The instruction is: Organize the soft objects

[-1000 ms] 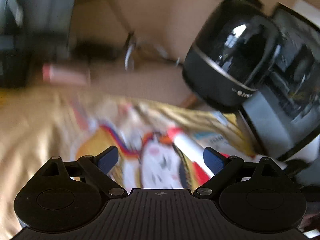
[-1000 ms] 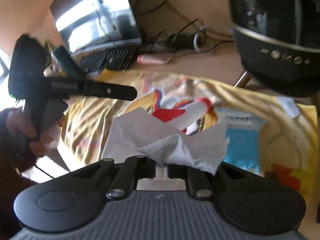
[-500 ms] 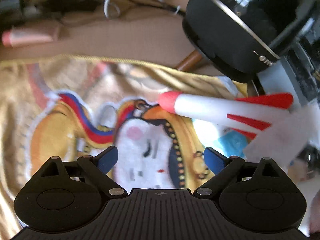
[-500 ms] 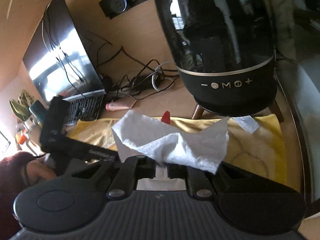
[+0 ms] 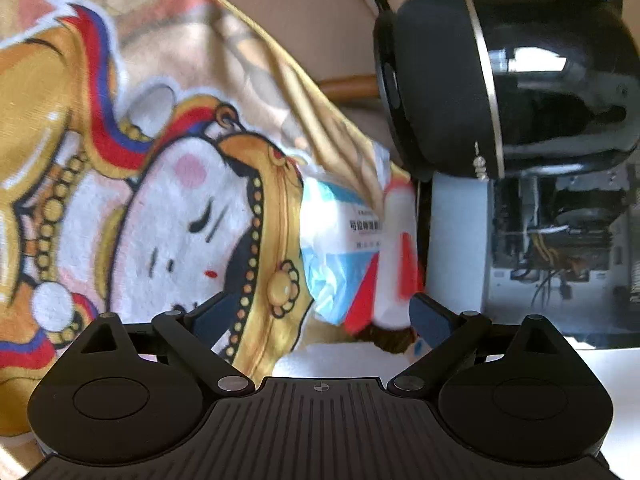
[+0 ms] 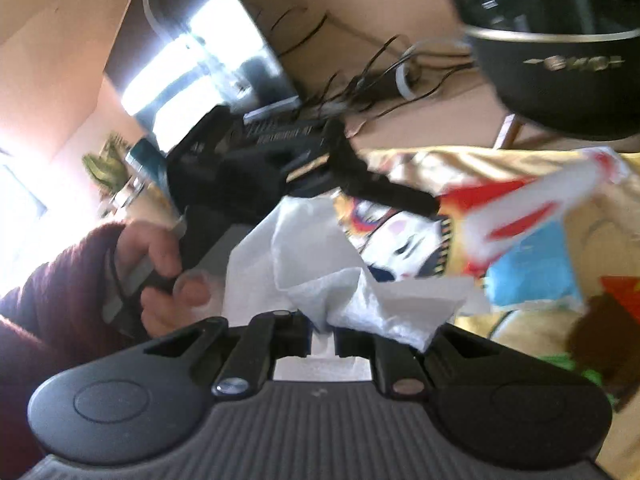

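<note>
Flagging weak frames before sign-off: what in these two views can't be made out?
- Right wrist: white-and-red toy rocket is motion-blurred; outline unclear.
- Left wrist: rocket's contact with the open left gripper is unclear; its lower end is blurred.
- Both views: blue-and-white packet is partly under the rocket; print unreadable.
- Right wrist: tissue hides the right gripper's fingertips.

A crumpled white tissue (image 6: 360,300) sits pinched above the yellow cartoon towel (image 5: 140,200), near a blue packet (image 5: 340,248).
</note>
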Motion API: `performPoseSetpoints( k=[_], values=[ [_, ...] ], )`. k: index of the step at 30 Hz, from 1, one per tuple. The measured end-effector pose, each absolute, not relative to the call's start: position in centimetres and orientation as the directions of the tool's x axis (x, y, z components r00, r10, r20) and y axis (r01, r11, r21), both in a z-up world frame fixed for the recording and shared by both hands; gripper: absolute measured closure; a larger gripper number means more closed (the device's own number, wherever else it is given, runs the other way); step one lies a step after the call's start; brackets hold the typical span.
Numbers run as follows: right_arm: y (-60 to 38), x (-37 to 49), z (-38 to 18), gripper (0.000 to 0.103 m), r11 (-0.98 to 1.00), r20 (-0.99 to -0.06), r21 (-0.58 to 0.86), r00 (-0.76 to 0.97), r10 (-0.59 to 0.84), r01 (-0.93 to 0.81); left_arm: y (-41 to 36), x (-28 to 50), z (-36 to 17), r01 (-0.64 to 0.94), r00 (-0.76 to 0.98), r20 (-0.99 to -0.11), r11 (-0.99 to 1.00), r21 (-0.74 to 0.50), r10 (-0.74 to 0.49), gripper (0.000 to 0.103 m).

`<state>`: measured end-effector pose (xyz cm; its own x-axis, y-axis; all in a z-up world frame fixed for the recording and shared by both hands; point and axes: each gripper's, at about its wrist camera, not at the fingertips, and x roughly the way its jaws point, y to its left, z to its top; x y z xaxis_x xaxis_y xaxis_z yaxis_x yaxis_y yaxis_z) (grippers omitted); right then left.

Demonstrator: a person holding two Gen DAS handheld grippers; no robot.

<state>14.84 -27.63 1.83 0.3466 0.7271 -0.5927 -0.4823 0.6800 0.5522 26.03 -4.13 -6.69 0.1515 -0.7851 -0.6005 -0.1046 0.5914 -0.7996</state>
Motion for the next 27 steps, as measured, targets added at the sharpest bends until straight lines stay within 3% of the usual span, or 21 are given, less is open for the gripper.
performPoseSetpoints(
  k=[6, 10, 14, 18, 24, 27],
  values=[
    [-27.8, 14.6, 2.8, 0.092, 0.665, -0.602, 0.52, 0.322, 0.73, -0.536, 0.0, 26.0, -6.0, -0.153, 0.265, -0.636, 0.619, -0.77, -0.725, 0.006],
    [-31.9, 14.2, 4.4, 0.092, 0.729, -0.581, 0.503, 0.443, 0.683, -0.465, -1.0, 26.3, -3.0, 0.018, 0.303, -0.7, 0.738, -0.674, -0.647, 0.006],
    [-37.1, 13.1, 5.6, 0.092, 0.81, -0.556, 0.497, 0.602, 0.573, -0.311, -7.5, 25.4, 1.6, 0.397, 0.37, -0.721, 0.801, -0.447, -0.586, 0.005],
    [-41.0, 11.0, 7.1, 0.092, 0.85, -0.504, 0.494, 0.736, 0.452, -0.183, -16.0, 24.4, 3.2, 0.678, 0.326, -0.732, 0.687, -0.26, -0.598, 0.005],
    [-43.8, 6.9, 9.7, 0.089, 0.856, -0.39, 0.504, 0.856, 0.34, -0.111, -26.5, 26.6, 0.7, 0.741, 0.223, -0.847, 0.649, -0.175, -0.483, 0.005],
    [-44.5, 4.8, 10.5, 0.089, 0.859, -0.36, 0.506, 0.887, 0.29, -0.075, -29.7, 28.0, -1.1, 0.728, 0.138, -0.878, 0.648, -0.224, -0.459, 0.005]
  ],
)
